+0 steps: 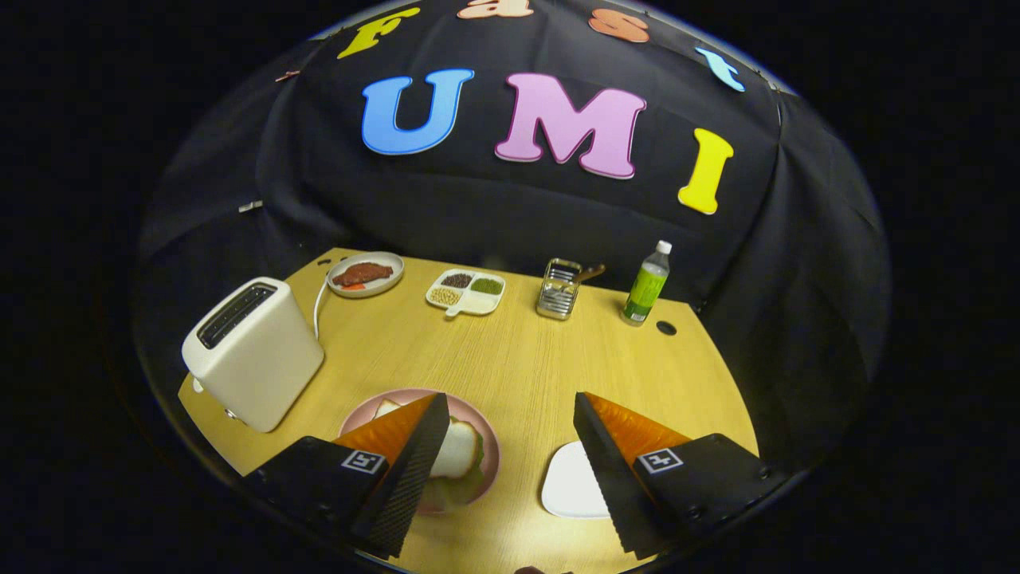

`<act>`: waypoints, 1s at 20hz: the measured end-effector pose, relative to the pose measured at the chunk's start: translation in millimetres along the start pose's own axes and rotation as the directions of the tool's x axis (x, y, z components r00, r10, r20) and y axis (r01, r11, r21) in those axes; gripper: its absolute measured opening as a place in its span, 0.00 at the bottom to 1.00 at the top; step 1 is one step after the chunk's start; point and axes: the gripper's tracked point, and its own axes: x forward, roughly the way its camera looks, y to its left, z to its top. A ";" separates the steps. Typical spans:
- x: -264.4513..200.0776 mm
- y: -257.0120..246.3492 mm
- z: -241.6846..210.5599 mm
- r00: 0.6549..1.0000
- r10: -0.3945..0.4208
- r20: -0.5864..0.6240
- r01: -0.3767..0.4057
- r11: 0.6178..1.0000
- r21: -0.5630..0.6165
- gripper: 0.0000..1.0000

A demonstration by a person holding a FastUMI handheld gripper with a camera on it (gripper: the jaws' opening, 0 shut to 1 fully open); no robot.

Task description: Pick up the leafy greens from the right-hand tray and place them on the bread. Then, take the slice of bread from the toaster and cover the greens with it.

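In the gripper view the gripper hangs above the near part of a wooden tabletop with its jaws spread wide and nothing between them; bare wood shows in the gap.

The left finger lies over a pink plate. On that plate sits a slice of bread with a rim of leafy greens peeking out along its far edge, so the greens are under bread on the plate; part of the stack is hidden behind the finger. The right finger covers one side of a white tray, which lies on the tabletop just beside the plate, apart from it.

Beyond the left finger stands a white toaster, its dark slot facing up; whether a slice sits inside I cannot tell. A white cord runs from behind it toward the back.

Along the far edge of the tabletop, in a row: a small round dish holding a reddish piece of food, a divided white dish with dark, green and pale grains in separate compartments, a wire holder with a wooden-handled utensil leaning in it, and an upright green bottle with a white cap. A small dark hole in the wood lies just beside the bottle
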 end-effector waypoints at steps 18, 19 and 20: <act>-186.5 -45.5 81.5 0.947 -0.083 0.309 0.082 0.997 0.014 0.98; -187.5 -45.5 80.1 0.947 -0.077 0.313 0.073 0.997 0.024 0.98; -187.1 -43.8 79.8 0.946 -0.065 0.316 0.057 0.998 0.035 0.98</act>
